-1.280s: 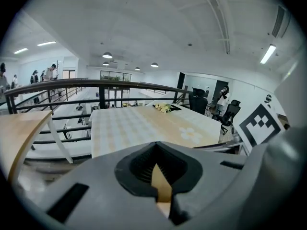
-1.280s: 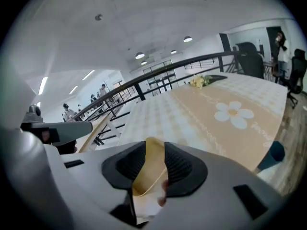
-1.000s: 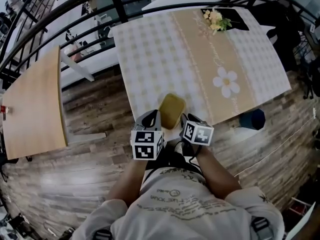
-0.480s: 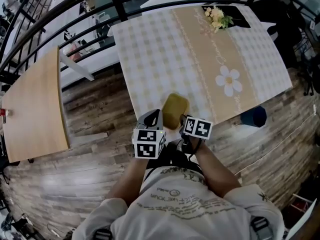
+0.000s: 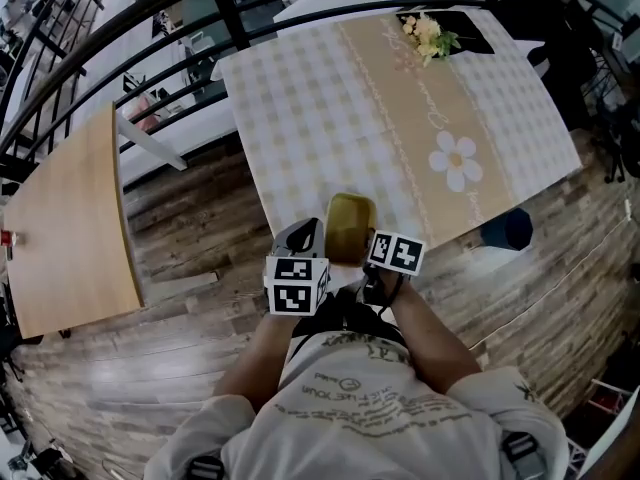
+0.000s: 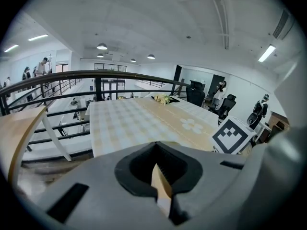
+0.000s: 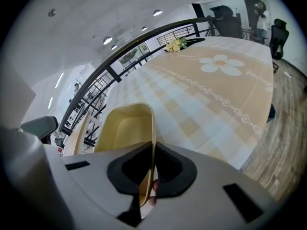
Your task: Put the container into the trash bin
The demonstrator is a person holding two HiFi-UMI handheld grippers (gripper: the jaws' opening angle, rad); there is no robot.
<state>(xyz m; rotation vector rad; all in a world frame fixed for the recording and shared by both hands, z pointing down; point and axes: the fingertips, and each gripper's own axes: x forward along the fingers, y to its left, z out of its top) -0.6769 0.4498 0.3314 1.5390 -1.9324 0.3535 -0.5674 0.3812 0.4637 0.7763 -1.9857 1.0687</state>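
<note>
A shallow yellow container (image 5: pixel 347 223) sits at the near edge of the checked table (image 5: pixel 320 98). My right gripper (image 5: pixel 368 255) is at the container's right side. In the right gripper view its jaws are closing, and the pads press on the thin rim of the container (image 7: pixel 123 128) where the right gripper (image 7: pixel 151 176) meets it. My left gripper (image 5: pixel 308 234) is at the container's left side. In the left gripper view a tan sliver of the container (image 6: pixel 161 185) is pinched in the left gripper (image 6: pixel 159 177).
A bunch of flowers (image 5: pixel 428 36) lies on a dark mat at the table's far end. A blue round object (image 5: pixel 505 230) stands on the wooden floor by the table's right edge. A light wooden table (image 5: pixel 65 218) is at the left, and a black railing (image 5: pixel 200 8) runs behind.
The right gripper sank a little at the container's right side and its jaws closed on the rim. The left gripper stayed at the left side.
</note>
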